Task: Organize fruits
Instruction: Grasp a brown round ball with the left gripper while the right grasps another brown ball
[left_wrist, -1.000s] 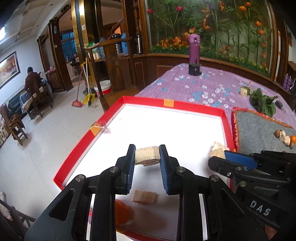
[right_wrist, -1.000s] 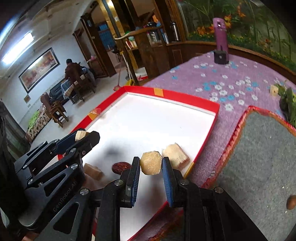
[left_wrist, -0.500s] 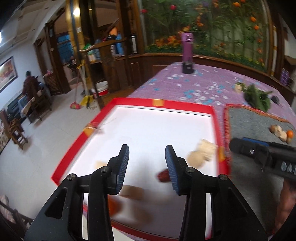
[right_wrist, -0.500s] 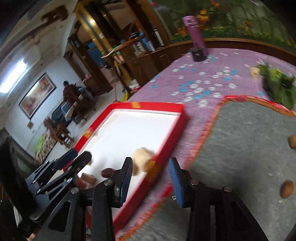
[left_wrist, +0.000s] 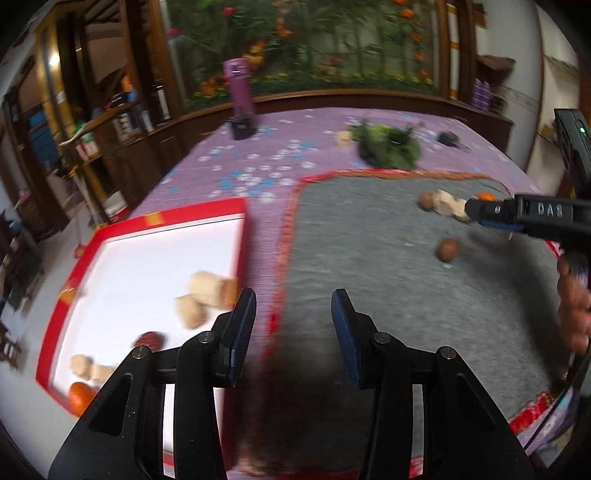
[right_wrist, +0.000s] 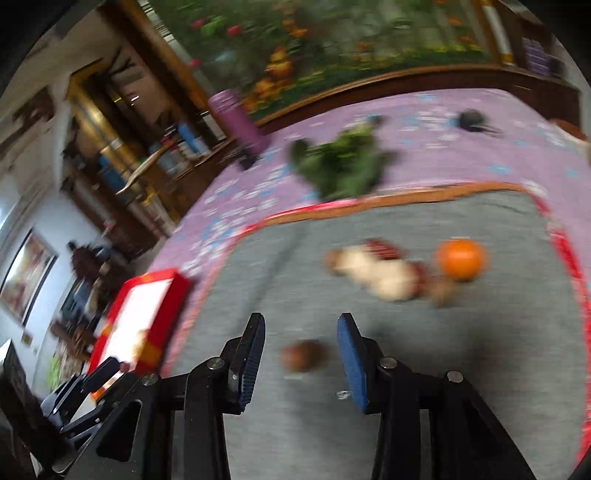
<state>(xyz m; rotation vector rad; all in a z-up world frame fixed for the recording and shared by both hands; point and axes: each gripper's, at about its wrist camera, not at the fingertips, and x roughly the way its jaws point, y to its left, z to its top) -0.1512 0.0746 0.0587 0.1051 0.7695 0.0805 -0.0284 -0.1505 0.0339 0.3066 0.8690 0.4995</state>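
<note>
Now both empty: left hand-held gripper (left_wrist: 293, 325) and right hand-held gripper (right_wrist: 301, 352), jaws parted, hover over the grey mat (right_wrist: 369, 424); remaining fruits (right_wrist: 376, 273) cluster near its far edge, delivered ones in the red tray (left_wrist: 147, 219).

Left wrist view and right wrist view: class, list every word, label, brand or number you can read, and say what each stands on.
"DAS": white letters on the black body of the right gripper, seen in the left wrist view.
Purple bottle: no print can be made out; blurred.
Items on the wooden shelves: any labels are too small and blurred to read.
Right wrist view: nothing readable; the picture is motion-blurred.
</note>
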